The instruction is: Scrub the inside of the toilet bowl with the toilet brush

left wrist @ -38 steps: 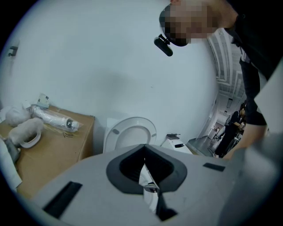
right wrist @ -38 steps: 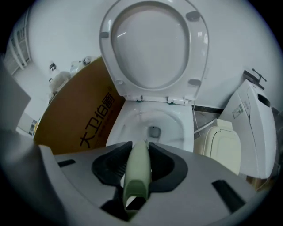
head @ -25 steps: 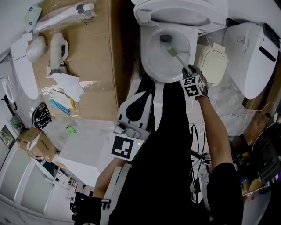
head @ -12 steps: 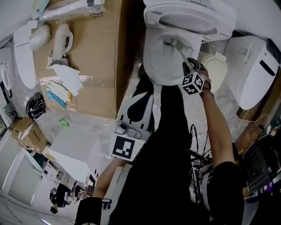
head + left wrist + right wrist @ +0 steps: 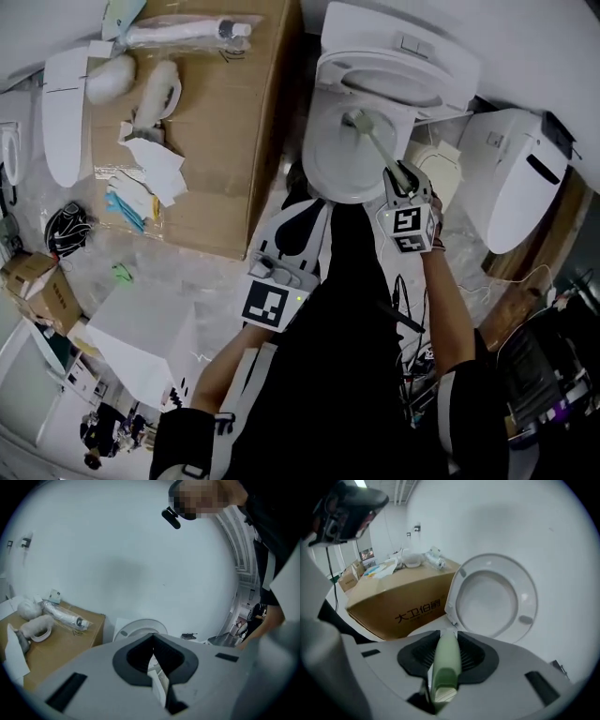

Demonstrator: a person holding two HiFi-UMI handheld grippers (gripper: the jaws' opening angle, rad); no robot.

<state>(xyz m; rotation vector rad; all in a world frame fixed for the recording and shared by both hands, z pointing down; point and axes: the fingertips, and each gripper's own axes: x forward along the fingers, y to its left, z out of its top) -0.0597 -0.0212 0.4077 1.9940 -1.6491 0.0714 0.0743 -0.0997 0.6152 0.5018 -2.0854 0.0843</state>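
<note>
Pale green brush handle (image 5: 446, 662); white toilet bowl (image 5: 339, 171); brown cardboard box (image 5: 225, 131).

1. The toilet bowl (image 5: 330, 159) lies open from above in the upper middle of the frame. Only the toilet brush (image 5: 375, 142) slants across its right half, so the left half is free.
2. The raised seat (image 5: 394, 70) walls off the bowl's top edge.
3. A cardboard box (image 5: 216, 159) stands just left of the bowl, and I see only a narrow dark gap between them.
4. Right of the bowl, a loose lid (image 5: 439, 169) and a second toilet (image 5: 511, 178) crowd my right gripper (image 5: 401, 174).
5. Below the bowl, dark legs (image 5: 356, 281) fill the middle, and cables (image 5: 412, 328) clutter the lower right.
</note>
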